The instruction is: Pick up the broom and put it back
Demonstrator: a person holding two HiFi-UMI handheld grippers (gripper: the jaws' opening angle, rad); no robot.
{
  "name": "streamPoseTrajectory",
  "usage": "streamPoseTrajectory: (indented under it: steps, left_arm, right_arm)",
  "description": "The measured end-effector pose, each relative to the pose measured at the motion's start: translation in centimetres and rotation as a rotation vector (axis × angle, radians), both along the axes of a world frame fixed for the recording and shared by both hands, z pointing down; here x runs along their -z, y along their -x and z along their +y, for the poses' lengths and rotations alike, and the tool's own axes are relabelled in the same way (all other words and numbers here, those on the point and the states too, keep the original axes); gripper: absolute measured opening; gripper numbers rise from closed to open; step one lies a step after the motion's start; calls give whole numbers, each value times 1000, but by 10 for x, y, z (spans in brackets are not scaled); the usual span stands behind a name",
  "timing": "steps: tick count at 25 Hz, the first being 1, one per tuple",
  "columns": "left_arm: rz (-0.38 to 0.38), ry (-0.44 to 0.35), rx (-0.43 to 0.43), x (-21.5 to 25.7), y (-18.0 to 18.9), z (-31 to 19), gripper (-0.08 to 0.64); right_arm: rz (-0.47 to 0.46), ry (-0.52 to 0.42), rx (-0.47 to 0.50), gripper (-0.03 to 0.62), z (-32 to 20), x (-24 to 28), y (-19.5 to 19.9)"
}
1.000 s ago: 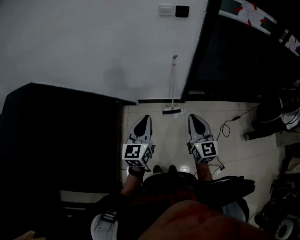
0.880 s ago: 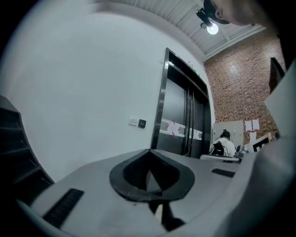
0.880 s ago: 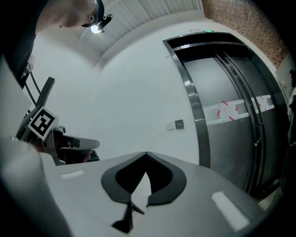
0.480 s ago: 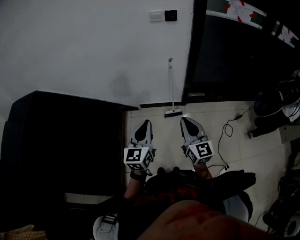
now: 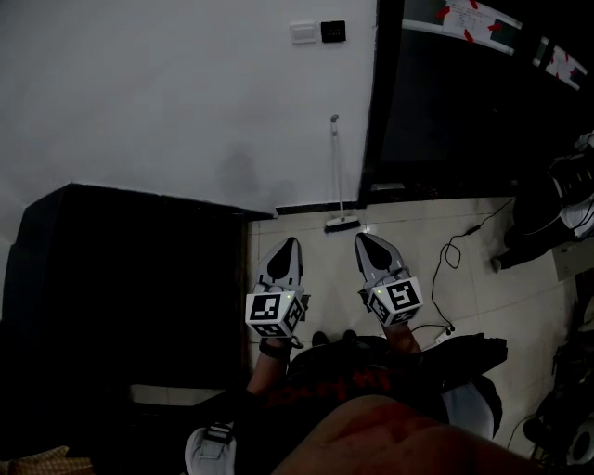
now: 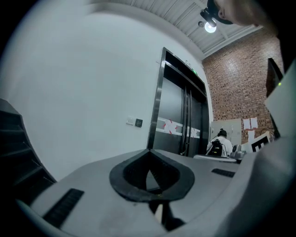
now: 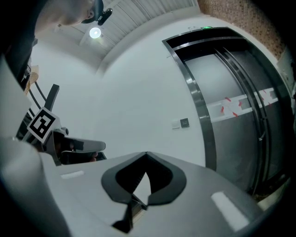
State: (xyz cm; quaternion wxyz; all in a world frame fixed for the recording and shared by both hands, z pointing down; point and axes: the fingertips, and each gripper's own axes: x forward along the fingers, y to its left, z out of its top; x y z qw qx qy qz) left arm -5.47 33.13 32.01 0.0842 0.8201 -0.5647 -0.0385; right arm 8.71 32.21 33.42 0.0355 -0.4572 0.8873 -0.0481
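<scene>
Far left, black cabinet (image 5: 121, 278) by the wall (image 5: 167, 102). Next, left gripper (image 5: 287, 245), pinched shut on nothing, held level and aimed at that far wall. Between both grippers but well beyond them, broom (image 5: 338, 186), standing up, head on the floor (image 5: 464, 288), stick leaning on the wall, likely so as not to fall. Could be waiting for pickup, could be back in place already. Then right gripper (image 5: 363, 239), shut tight too, empty. Far right, dark door (image 5: 445, 102) with red tape (image 5: 469, 16). No words to read; only black squares on the cubes (image 5: 274, 314).
</scene>
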Motion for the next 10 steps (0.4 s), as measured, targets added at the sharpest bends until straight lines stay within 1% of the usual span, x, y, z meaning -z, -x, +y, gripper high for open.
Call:
streamPoseTrajectory:
  steps: [10]
  left_arm:
    - [1,-10,4,0,-5,-10,4]
  right_arm:
    - [-6,-3,2,0,-12,0,-5]
